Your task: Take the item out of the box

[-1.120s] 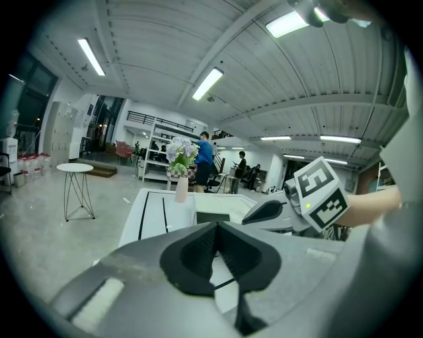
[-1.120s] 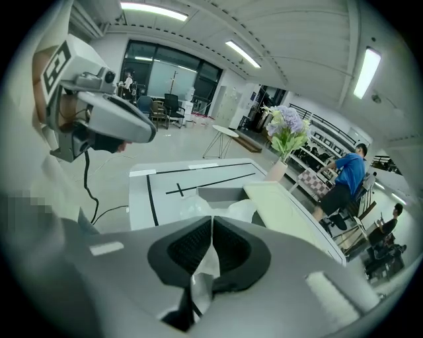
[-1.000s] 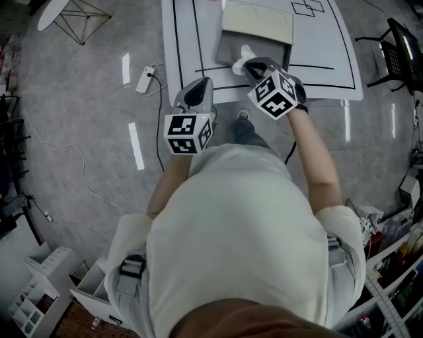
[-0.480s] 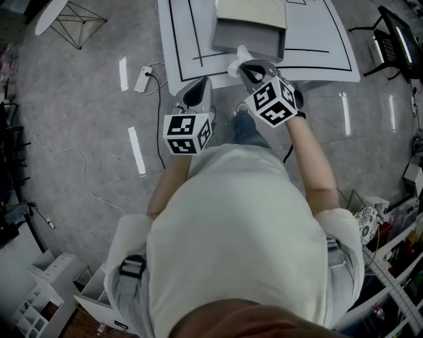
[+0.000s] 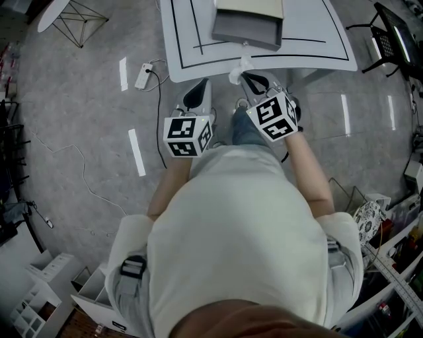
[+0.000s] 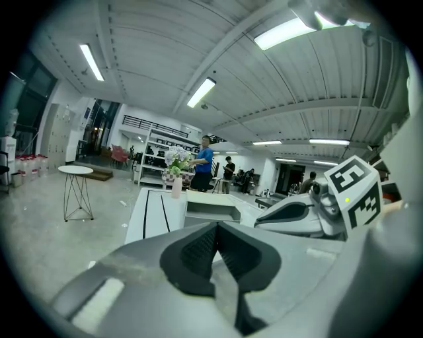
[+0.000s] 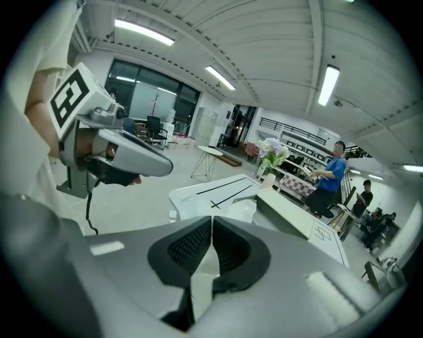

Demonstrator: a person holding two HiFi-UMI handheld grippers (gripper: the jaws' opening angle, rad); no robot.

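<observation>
Box (image 5: 246,32) cut off at frame top. Just outside its front, right gripper (image 7: 211,223) pinches white item (image 5: 236,68), mostly hidden between pads. Farther from box, left gripper (image 6: 216,228) closed, empty.

Open lab hall: strip lights (image 6: 203,91), shelving (image 6: 153,149), line-marked table (image 5: 307,20).

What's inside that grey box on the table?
In the head view, only a bare grey floor shows inside the box. The cream lid hides whatever lies beneath or behind it. The white item is outside, pinched by the fingers of the right gripper.
</observation>
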